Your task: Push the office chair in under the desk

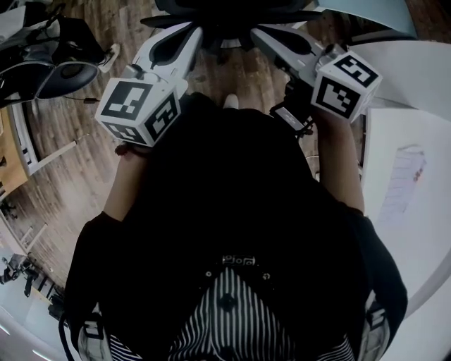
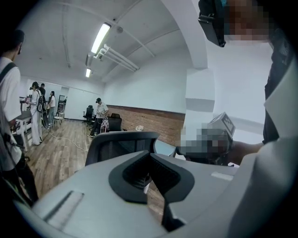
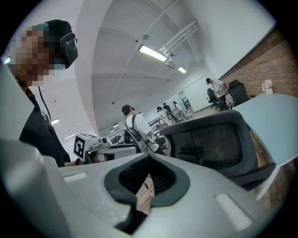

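Note:
The black mesh office chair [image 1: 225, 17] stands just beyond both grippers at the top of the head view. Its backrest fills the middle of the left gripper view [image 2: 118, 146] and the right half of the right gripper view [image 3: 214, 139]. My left gripper [image 1: 187, 37] points at the chair with its jaws shut and nothing in them [image 2: 150, 155]. My right gripper [image 1: 264, 37] is also shut and empty [image 3: 149, 158], level with the left one. Neither visibly touches the chair. The pale desk top [image 1: 373, 10] lies behind the chair to the right [image 3: 274, 125].
A white curved table [image 1: 423, 92] runs along my right side. Another dark chair and gear [image 1: 42, 70] stand on the wooden floor at the left, with a cable nearby. Several people stand farther off in the room, one with a backpack [image 3: 135, 125].

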Demonstrator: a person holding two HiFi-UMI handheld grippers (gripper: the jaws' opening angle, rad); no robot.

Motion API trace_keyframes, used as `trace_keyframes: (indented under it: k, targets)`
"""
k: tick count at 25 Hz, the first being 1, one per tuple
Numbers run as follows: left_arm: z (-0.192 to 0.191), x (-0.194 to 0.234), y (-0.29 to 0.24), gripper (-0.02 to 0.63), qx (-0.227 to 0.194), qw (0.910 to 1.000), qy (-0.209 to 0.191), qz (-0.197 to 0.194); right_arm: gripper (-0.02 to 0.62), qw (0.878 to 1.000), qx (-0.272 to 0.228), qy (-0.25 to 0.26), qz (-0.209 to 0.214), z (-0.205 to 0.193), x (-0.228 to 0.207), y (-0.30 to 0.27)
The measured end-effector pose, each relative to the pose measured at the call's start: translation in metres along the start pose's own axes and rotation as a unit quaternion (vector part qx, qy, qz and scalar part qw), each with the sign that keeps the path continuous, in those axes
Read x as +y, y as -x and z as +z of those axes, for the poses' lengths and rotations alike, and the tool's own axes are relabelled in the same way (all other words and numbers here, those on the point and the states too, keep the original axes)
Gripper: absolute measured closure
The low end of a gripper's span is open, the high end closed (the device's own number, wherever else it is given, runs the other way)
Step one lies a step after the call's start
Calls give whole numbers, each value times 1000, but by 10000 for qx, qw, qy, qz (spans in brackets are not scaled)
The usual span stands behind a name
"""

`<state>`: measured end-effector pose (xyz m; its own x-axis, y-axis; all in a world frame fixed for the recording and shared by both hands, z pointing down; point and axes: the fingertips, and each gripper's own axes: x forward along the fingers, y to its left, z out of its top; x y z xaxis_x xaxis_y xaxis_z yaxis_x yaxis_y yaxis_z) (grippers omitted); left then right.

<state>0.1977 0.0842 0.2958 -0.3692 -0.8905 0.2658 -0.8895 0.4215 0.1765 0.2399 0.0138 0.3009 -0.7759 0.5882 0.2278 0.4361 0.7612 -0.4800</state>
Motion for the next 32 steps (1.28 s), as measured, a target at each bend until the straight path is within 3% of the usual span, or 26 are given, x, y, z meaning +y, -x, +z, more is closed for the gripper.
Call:
trace_keyframes:
  k: [4, 8, 12, 21, 27, 32]
  targets:
    - [8, 9, -8, 611, -27, 10000, -43, -8, 594, 9999, -124, -21, -105, 11, -11, -1]
    - [17, 16, -20, 611, -57, 9996, -80, -260, 594, 9993, -194, 66, -306, 23, -13, -9]
    - [36, 34, -24, 611, -111, 9985, -352, -400, 594, 9984, -261, 99, -499, 43, -13, -25]
    - [48, 103, -41, 611, -190, 9974, -327, -620, 594, 9927, -261, 197, -1164, 72, -42, -66]
    - [28, 122, -49, 611, 25, 9987, -254, -446, 594, 9868, -227, 127, -1600, 65, -70, -43]
    - [20, 133, -52, 609, 212, 9994, -281, -68, 594, 9836, -75, 46, -1801, 63, -101, -19]
